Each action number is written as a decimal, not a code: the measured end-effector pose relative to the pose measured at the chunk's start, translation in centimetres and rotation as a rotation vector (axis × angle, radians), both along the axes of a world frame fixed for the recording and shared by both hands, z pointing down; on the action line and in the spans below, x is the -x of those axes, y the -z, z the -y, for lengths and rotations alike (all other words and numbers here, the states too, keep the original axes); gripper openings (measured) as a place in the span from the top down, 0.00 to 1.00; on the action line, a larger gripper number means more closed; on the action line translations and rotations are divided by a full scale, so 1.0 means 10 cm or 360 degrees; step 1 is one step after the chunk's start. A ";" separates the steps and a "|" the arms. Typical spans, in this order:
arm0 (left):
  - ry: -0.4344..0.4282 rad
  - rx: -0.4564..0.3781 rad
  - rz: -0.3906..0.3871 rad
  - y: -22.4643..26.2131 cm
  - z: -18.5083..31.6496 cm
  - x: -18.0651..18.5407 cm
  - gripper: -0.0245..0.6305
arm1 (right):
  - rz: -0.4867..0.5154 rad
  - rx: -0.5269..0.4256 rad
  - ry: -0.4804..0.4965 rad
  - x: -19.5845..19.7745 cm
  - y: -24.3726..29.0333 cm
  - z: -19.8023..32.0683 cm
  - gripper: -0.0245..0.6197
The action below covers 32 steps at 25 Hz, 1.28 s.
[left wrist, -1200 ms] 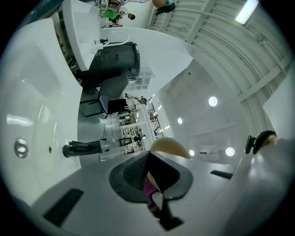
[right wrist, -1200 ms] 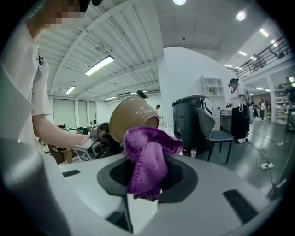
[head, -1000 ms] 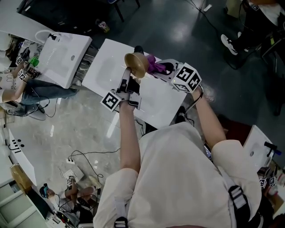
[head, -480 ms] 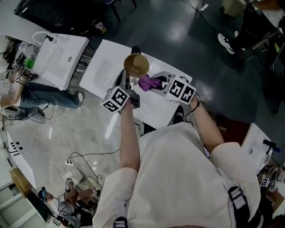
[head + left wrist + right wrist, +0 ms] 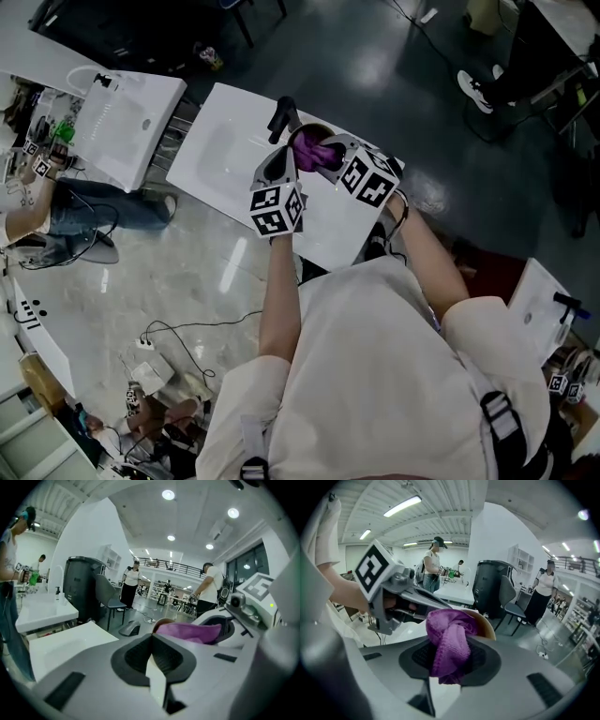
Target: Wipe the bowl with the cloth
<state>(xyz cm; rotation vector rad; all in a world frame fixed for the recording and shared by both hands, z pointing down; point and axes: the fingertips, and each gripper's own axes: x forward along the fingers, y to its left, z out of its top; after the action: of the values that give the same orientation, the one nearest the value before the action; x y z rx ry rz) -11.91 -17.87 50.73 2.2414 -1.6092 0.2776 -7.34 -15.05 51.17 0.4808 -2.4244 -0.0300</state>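
A tan bowl (image 5: 312, 130) is held above the white basin top (image 5: 220, 150), with my left gripper (image 5: 282, 165) shut on its rim. My right gripper (image 5: 328, 156) is shut on a bunched purple cloth (image 5: 314, 153) that presses into the bowl's mouth. In the right gripper view the cloth (image 5: 450, 639) hangs between my jaws against the bowl (image 5: 488, 626), and the left gripper (image 5: 443, 607) reaches in from the left. In the left gripper view only a sliver of the bowl (image 5: 162, 620) shows behind the shut jaws, with the cloth (image 5: 187, 631) beside it.
A black faucet (image 5: 281, 113) stands at the basin top's far edge, just behind the bowl. A second white basin unit (image 5: 131, 122) sits to the left, with a seated person (image 5: 56, 192) beyond it. Cables lie on the floor (image 5: 178, 328).
Both grippers came together. The cloth, beside the bowl before, now presses into it. The bowl has turned so its open face is mostly hidden, and the left gripper has twisted.
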 end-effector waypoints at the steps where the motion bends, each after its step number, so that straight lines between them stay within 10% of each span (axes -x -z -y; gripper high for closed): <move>1: -0.0021 0.0000 0.0039 -0.01 -0.01 -0.05 0.95 | -0.0043 -0.0028 -0.0010 0.03 -0.02 0.03 0.78; 16: 0.0009 0.0031 0.0109 -0.08 -0.03 0.12 0.95 | -0.0081 -0.0154 -0.0336 -0.15 -0.07 0.28 0.78; 26: -0.0011 0.0062 0.0103 -0.17 0.03 0.12 0.95 | -0.0110 -0.0059 -0.0235 0.01 -0.33 -0.16 0.78; 32: 0.0042 0.0246 -0.0201 -0.56 0.07 0.09 0.95 | -0.0054 0.0011 -0.0304 -0.09 -0.38 -0.40 0.78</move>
<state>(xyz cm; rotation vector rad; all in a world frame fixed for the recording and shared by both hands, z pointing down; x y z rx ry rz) -12.76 -18.57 56.33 2.0779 -1.4978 0.2398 -6.46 -11.04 54.92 0.7007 -2.3345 0.0518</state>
